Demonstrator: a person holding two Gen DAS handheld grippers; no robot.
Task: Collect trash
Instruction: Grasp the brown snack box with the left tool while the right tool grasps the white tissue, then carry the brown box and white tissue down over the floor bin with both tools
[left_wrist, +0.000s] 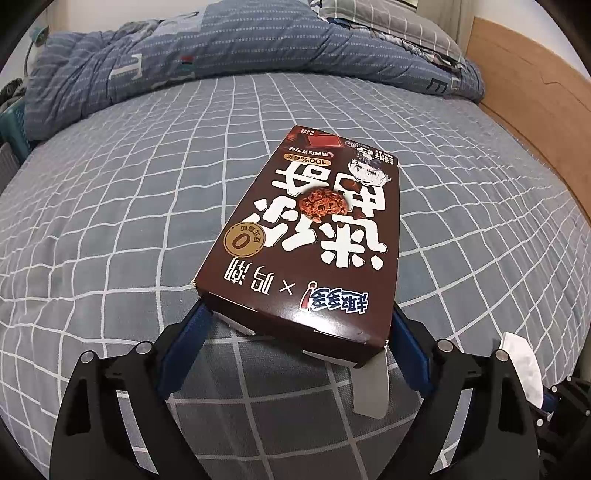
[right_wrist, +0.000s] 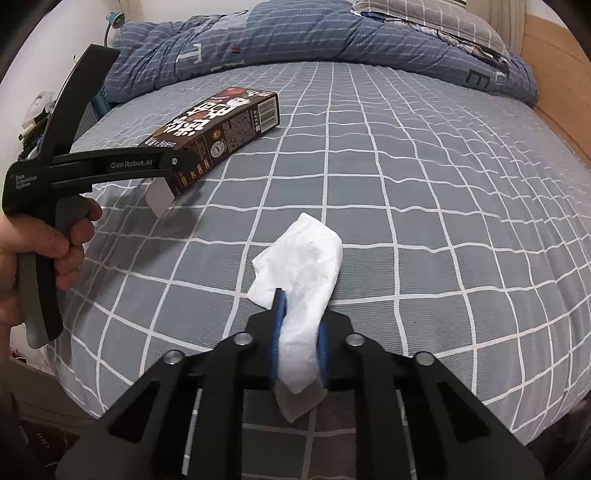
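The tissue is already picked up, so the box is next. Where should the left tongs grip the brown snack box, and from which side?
Grip the brown snack box across its near open end, approaching along its length from the bed's near edge. It lies flat, and the left tongs already straddle both long sides. Avoid the loose flap.

Black gripper (right_wrist: 298, 325) frames, blue pads, silver screws, white lettering.
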